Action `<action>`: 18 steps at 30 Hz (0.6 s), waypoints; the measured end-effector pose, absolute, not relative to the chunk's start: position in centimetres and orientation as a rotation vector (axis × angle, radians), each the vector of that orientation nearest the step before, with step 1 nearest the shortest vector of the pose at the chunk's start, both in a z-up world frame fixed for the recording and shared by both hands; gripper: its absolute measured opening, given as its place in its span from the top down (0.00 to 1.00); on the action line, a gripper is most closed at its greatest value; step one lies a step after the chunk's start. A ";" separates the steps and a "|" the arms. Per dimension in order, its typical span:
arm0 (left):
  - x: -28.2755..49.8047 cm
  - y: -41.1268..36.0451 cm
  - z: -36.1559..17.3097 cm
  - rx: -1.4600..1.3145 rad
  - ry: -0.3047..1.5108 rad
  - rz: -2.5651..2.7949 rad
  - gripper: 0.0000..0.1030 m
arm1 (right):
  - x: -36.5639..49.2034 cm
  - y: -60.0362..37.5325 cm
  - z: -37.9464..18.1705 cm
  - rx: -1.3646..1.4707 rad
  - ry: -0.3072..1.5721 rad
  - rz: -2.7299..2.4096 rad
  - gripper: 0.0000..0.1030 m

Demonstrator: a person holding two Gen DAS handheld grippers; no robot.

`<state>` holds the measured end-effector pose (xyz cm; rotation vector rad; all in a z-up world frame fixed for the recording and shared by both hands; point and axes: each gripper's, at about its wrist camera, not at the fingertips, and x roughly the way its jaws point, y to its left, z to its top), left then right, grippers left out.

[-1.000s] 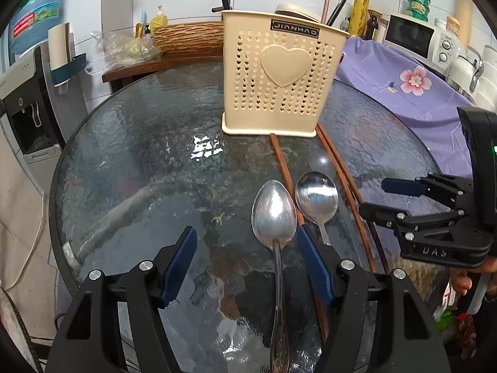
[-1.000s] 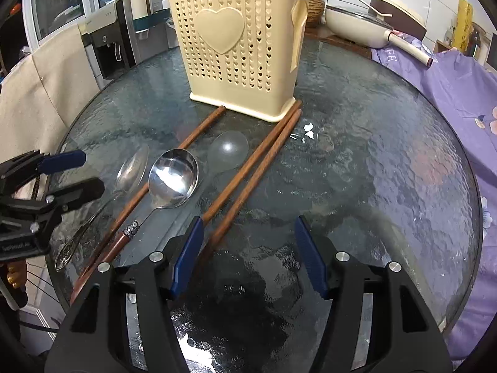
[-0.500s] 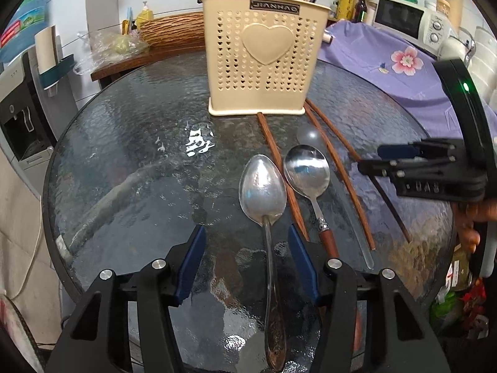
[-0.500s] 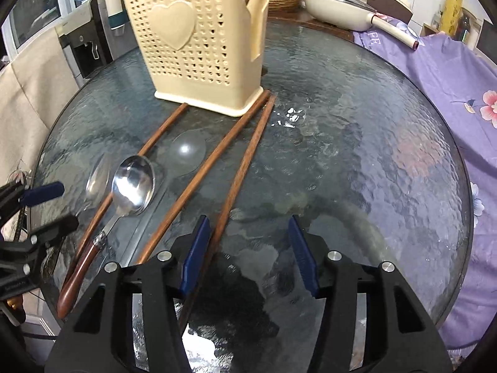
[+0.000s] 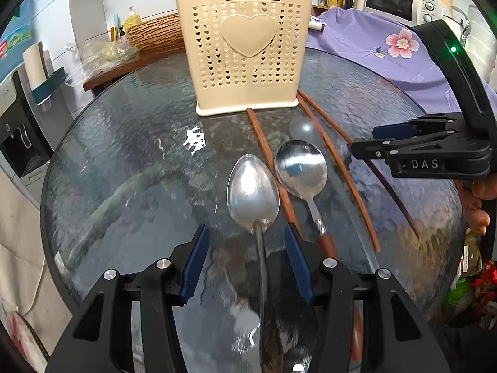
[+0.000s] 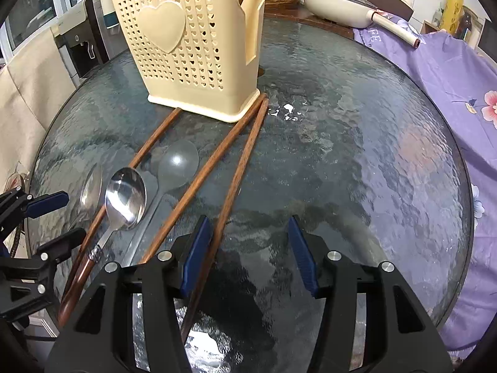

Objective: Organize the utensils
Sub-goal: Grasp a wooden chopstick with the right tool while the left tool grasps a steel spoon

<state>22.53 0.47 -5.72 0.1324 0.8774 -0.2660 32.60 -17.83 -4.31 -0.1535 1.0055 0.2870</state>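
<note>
Left tongs [image 5: 245,262] spread, empty, straddling the steel spoon [image 5: 253,194] handle. Right tongs [image 6: 248,251] spread, empty, one chopstick [image 6: 230,192] just inside left pad. Risk: thin handle slips on glass worktop [image 6: 357,155], nudges wood-handled spoon [image 5: 301,171]. Caddy [image 5: 245,49] ahead; its compartments hidden, clear spoon [image 6: 177,164] hard to see.
</note>
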 end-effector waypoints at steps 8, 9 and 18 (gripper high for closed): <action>24.3 -0.5 -5.6 0.119 0.883 -0.236 0.59 | 35.1 -17.4 -4.2 -0.115 1.019 0.247 0.57; 24.4 -0.6 -5.6 0.118 0.881 -0.231 0.59 | 35.5 -17.3 -4.2 -0.111 1.017 0.241 0.59; 25.2 -1.3 -5.6 0.102 0.879 -0.193 0.65 | 39.4 -16.4 -4.1 -0.095 1.013 0.168 0.76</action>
